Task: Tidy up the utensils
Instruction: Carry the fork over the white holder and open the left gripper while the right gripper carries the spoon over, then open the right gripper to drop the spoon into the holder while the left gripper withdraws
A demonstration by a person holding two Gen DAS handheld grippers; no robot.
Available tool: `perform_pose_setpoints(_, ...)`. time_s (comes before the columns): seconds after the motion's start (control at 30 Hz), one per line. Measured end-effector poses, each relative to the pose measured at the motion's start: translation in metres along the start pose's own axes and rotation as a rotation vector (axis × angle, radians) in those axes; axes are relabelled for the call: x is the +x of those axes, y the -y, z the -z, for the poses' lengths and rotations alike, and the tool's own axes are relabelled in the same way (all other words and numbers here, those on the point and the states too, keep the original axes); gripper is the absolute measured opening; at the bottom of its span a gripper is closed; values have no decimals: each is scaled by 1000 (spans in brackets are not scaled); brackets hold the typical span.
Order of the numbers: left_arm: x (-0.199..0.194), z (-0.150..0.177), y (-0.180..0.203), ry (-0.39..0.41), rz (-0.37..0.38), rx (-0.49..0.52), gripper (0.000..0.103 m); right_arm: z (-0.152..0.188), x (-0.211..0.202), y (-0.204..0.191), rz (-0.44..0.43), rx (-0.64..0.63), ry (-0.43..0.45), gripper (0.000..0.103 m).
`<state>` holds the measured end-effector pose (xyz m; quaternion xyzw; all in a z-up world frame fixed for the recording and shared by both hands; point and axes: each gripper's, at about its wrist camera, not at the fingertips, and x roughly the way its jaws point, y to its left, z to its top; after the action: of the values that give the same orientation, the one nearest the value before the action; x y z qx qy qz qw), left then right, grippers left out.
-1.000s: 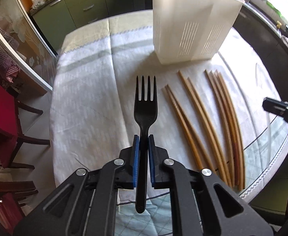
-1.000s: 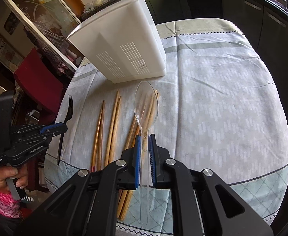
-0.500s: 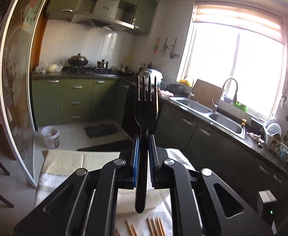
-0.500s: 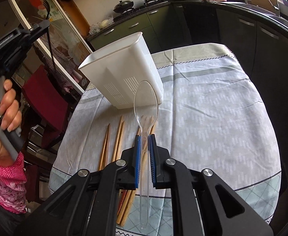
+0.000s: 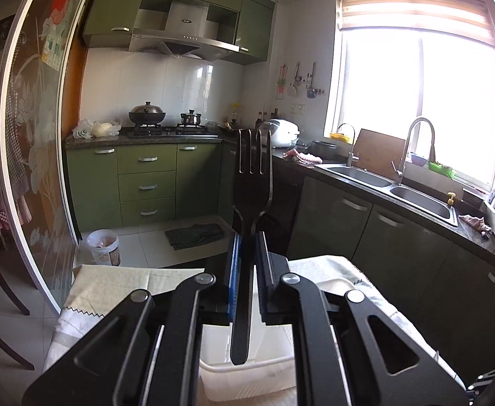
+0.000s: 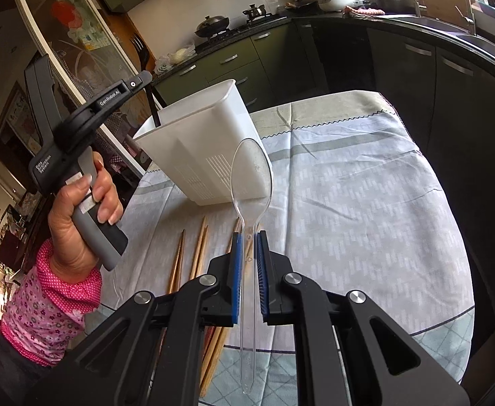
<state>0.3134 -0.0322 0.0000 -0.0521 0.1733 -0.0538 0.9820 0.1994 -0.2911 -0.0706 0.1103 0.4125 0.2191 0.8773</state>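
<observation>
Utensils in sight are one black plastic fork [image 5: 251, 182], one clear plastic spoon [image 6: 251, 182] and several wooden chopsticks [image 6: 198, 250] on the table; their exact number cannot be told, since the right gripper hides part of them, though at least five or six sticks show. One white plastic utensil holder [image 6: 210, 142] stands on the patterned tablecloth [image 6: 366, 186], beyond the chopsticks. In the left wrist view, the left gripper [image 5: 246, 270] is clamped narrowly on the fork's handle, tines up and away from the camera, the fork's long axis running along the fingers; the handle's end hangs over the holder's open top [image 5: 247, 368]. In the right wrist view that same gripper [image 6: 141, 79] is raised beside the holder, gripped by a hand [image 6: 78, 209] in a pink dotted sleeve [image 6: 54, 301], and the fork's handle [image 6: 153, 108] slants down to the holder's rim, its lower end hidden behind the white wall. The right gripper [image 6: 247, 270] is closed tight on the spoon's thin handle, bowl forward and upward toward the holder, long axis in line with the fingers, above the chopsticks. The chopsticks lie roughly parallel, pointing toward the holder.
</observation>
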Motion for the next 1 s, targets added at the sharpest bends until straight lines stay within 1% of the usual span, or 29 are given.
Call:
perform_pose_setpoints(0.1,-1,10,-2,-25,-1,7,10,-8,2,-11,-2,-18,13,10)
perform_pose_setpoints(0.17,-3,13,-6,-36,7,-6,13,-17,2,-19,-3,-35,28,10)
perform_pose_setpoints(0.23,-7,16,-11,-45,21,-24,25,-28,1,-29,0,-55,51,10)
perform_pose_setpoints(0.3,-13,17,-14,-49,24,-41,30,-42,-2,-39,-5,-71,81,10)
perform_pose_setpoints(0.37,-23,18,-22,-49,35,-79,31,-61,-9,-50,-8,-86,141,10)
perform_pose_setpoints(0.43,-36,22,-29,-34,31,-124,34,-83,-17,-60,8,-101,229,10)
perform_pose_setpoints(0.5,-52,30,-34,2,24,-144,41,-105,-22,-72,22,-120,326,10)
perform_pose_setpoints(0.53,-61,35,-36,35,12,-143,42,-116,-23,-78,35,-129,377,10)
perform_pose_setpoints(0.6,-77,46,-38,110,-28,-120,42,-136,-20,-85,51,-133,443,10)
perform_pose_setpoints(0.67,-89,58,-39,178,-62,-85,42,-153,-11,-90,60,-134,481,10)
perform_pose_setpoints(0.73,-96,69,-39,242,-97,-44,43,-166,4,-95,89,-150,508,10)
perform_pose_setpoints(0.8,-102,83,-41,316,-160,-8,44,-176,20,-97,120,-154,523,10)
perform_pose_setpoints(0.83,-102,91,-42,344,-199,7,47,-179,29,-96,128,-149,519,10)
perform_pose_setpoints(0.87,-99,94,-43,340,-230,25,48,-182,38,-94,134,-140,514,10)
perform_pose_setpoints(0.9,-97,91,-46,315,-228,31,49,-183,46,-92,138,-131,510,10)
perform_pose_setpoints(0.93,-97,88,-52,312,-210,8,50,-184,54,-90,142,-126,507,10)
perform_pose_setpoints(0.97,-99,87,-58,317,-218,-21,52,-184,62,-88,148,-120,505,10)
perform_pose_setpoints(1.0,-99,87,-64,309,-231,-48,57,-182,69,-85,149,-116,500,10)
